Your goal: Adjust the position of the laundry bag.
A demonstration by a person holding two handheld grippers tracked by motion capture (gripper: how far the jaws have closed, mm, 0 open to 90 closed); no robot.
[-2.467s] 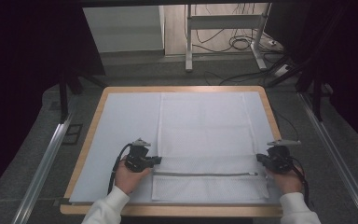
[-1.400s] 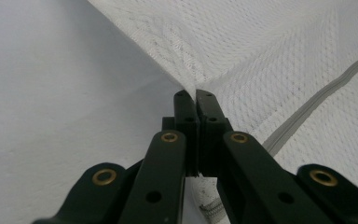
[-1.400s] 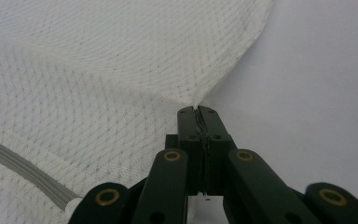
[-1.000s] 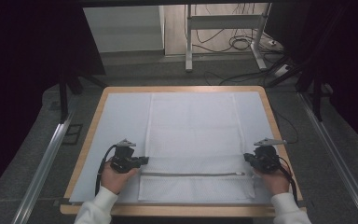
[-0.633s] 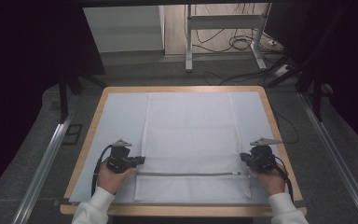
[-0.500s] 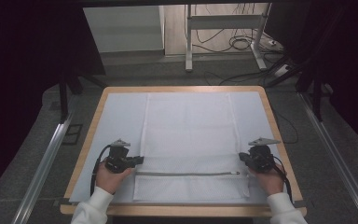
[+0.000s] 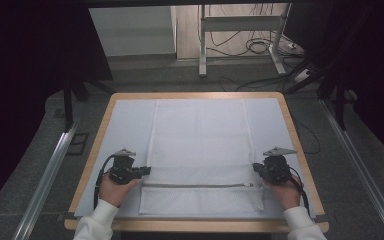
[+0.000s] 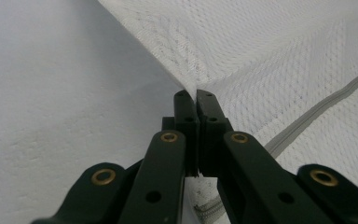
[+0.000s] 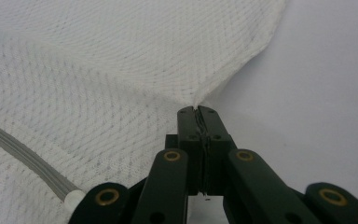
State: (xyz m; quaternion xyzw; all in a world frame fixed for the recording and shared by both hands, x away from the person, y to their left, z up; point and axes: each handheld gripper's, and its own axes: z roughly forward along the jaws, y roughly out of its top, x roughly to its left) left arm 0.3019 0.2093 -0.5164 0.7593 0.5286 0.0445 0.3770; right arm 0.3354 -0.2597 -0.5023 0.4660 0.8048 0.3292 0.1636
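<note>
A white mesh bag [image 7: 200,135] with a grey zipper [image 7: 195,185] lies flat on the white-covered table [image 7: 125,125]. My left gripper [image 7: 145,170] is shut on the bag's left edge just above the zipper. In the left gripper view the jaws [image 8: 196,95] pinch a raised fold of mesh [image 8: 261,56], with the zipper [image 8: 326,100] running off to the right. My right gripper [image 7: 256,170] is shut on the bag's right edge. In the right gripper view the mesh [image 9: 121,70] rises into the closed jaws [image 9: 198,109], and the zipper end [image 9: 32,161] lies at the lower left.
The table has a wooden rim [image 7: 290,125]. Metal rails [image 7: 50,170] [image 7: 360,165] run along the floor on both sides. A desk frame [image 7: 240,30] and cables [image 7: 260,47] stand beyond the far edge. Bare white cover shows left and right of the bag.
Both hands have shifted to the left and slightly toward the near edge, dragging the mesh bag left with them. Both grippers have stayed shut on its edges.
</note>
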